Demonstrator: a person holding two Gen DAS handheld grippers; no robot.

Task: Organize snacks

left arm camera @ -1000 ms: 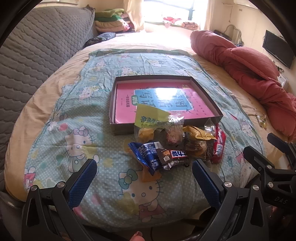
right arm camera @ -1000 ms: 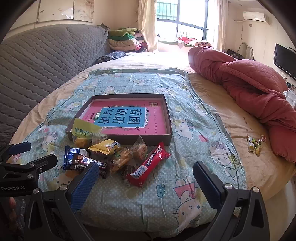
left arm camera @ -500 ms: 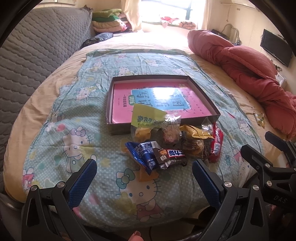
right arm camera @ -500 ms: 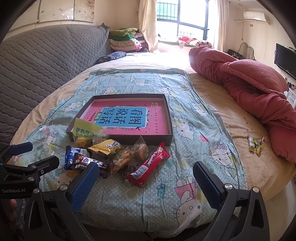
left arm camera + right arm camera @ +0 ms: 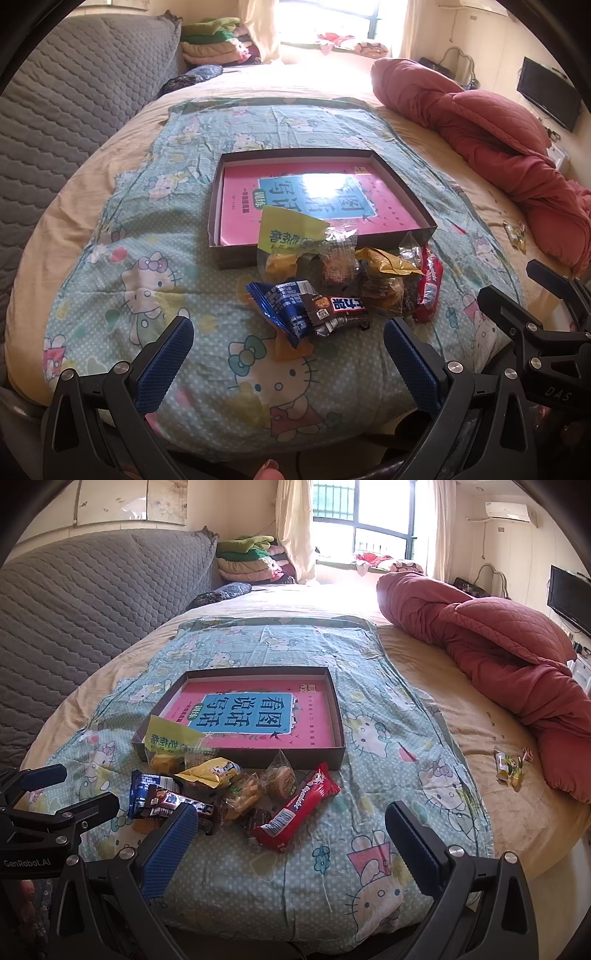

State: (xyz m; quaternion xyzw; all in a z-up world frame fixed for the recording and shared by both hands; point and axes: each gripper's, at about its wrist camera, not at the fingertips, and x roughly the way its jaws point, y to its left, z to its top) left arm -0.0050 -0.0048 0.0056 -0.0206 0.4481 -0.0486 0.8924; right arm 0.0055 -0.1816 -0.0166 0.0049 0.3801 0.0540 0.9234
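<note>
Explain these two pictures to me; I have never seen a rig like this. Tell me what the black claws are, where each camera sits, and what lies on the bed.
No robot here: a person holds two hand tools, each with a camera looking along its jaws. One picture comes from the left gripper, the other from the right gripper. Both stand open and hold nothing. On the cartoon-print sheet lies a shallow box with a pink book inside. In front sits a pile of snacks, including a red biscuit pack and a blue wrapper. One small snack lies apart, near the red quilt.
</note>
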